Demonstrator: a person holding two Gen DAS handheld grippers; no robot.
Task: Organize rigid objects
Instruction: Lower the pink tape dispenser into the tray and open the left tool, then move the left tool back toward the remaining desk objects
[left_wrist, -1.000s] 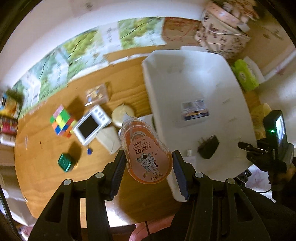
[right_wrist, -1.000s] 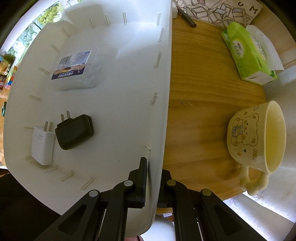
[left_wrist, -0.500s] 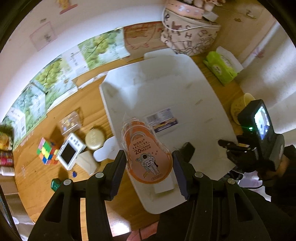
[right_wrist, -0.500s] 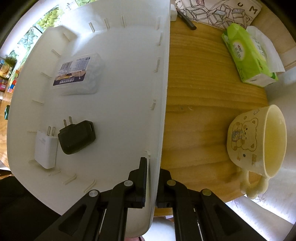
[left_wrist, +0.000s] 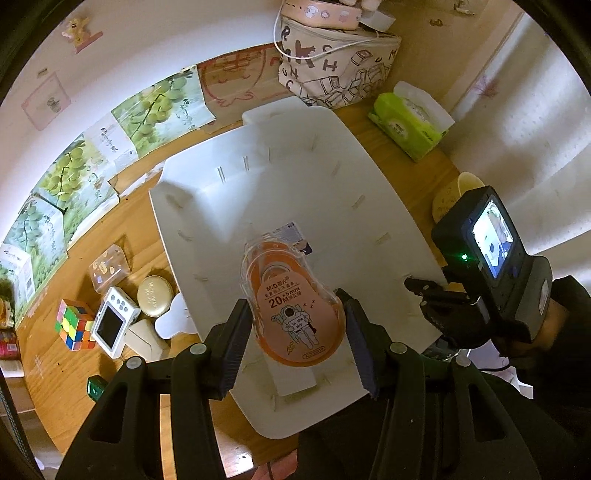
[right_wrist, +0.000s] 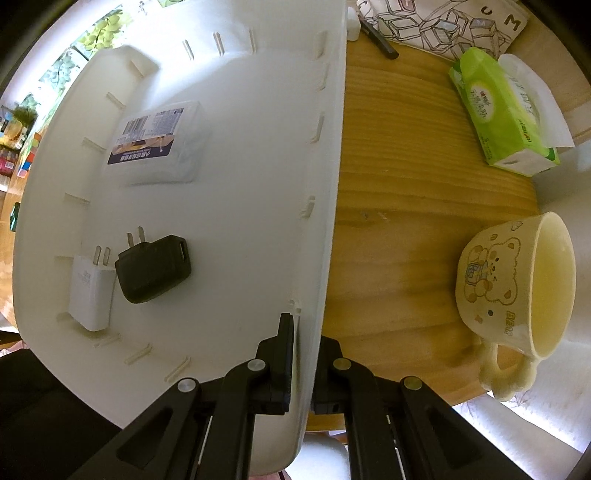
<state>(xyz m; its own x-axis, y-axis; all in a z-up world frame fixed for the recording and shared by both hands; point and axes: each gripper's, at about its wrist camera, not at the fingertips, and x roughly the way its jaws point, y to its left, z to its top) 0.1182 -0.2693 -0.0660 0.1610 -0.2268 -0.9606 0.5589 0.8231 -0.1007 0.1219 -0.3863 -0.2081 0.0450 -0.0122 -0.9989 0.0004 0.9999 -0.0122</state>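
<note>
An orange correction tape in a clear shell is clamped in my left gripper, which hangs above the white bin. Inside the bin lie a black charger, a white charger and a labelled clear box. My right gripper is shut on the bin's right wall, one finger inside and one outside. In the left wrist view the tape hides the black charger, and the right gripper shows at the bin's right rim.
On the wooden table left of the bin lie a Rubik's cube, a small white device with a screen, a round tin and a green box. To the right stand a bear mug and a green tissue pack.
My left gripper has carried the correction tape rightward, from over the table's loose items to above the bin. The right gripper stays clamped on the bin wall.
</note>
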